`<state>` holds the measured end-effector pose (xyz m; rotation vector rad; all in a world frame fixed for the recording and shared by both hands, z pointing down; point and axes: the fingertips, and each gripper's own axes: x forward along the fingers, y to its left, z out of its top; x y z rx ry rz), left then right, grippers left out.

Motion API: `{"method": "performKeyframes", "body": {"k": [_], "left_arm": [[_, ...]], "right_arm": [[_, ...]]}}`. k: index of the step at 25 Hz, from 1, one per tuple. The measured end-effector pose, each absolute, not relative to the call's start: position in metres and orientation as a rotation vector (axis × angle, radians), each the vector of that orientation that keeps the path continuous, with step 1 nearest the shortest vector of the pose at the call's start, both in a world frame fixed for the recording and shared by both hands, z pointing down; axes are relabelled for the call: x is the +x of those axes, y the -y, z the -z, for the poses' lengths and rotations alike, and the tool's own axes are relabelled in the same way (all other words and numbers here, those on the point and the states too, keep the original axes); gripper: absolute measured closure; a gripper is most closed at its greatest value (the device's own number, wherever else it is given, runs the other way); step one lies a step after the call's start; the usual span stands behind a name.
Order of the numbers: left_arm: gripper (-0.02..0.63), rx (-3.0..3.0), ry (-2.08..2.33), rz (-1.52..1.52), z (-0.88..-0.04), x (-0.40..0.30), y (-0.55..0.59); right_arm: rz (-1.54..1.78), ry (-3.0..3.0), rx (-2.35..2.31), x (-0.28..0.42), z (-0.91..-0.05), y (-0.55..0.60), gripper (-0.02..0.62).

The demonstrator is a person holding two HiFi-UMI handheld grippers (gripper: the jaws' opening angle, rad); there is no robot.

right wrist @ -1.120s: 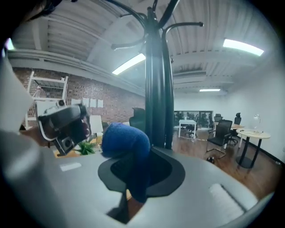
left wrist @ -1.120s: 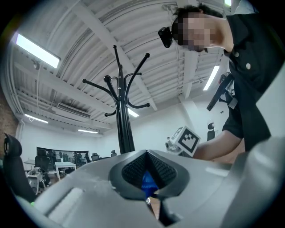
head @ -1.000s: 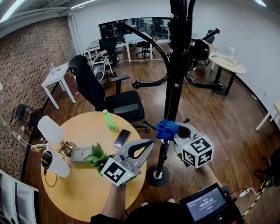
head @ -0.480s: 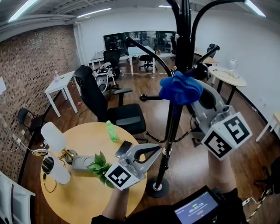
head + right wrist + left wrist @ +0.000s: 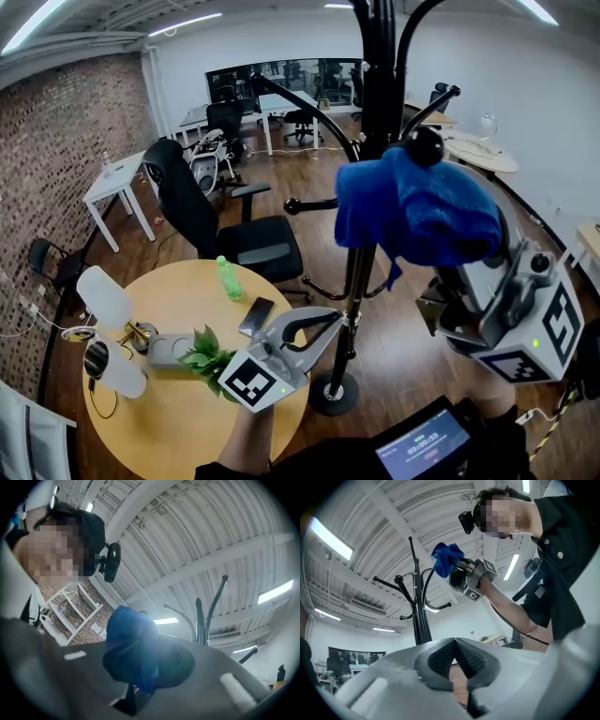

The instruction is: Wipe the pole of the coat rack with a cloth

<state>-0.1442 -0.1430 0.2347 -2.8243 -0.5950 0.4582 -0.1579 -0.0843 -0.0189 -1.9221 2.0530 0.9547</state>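
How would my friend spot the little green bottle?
Look at the round yellow wooden table at the head view's lower left. At its far edge, near the black office chair, stands a small green plastic bottle. It is upright and smooth, unlike the flat black phone beside it and the leafy green plant closer in.

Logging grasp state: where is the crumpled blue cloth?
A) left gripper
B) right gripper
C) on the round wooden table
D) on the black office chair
B: the right gripper holds the crumpled blue cloth between its jaws, up near the black metal coat rack pole.
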Motion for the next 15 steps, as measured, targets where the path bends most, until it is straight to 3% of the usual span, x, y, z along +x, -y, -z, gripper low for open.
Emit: {"method": "performKeyframes", "body": {"k": [5, 15], "left_arm": [[0.603, -2.881, 0.596, -0.454, -0.249, -0.148, 0.146], [0.603, -3.001, 0.125, -0.227, -0.315, -0.151, 0.161]], "right_arm": [[-0.76, -2.072, -2.036, -0.131, -0.044, 0.095, 0.548], [-0.09, -2.319, -2.225, -0.023, -0.313, 0.1, 0.548]]}}
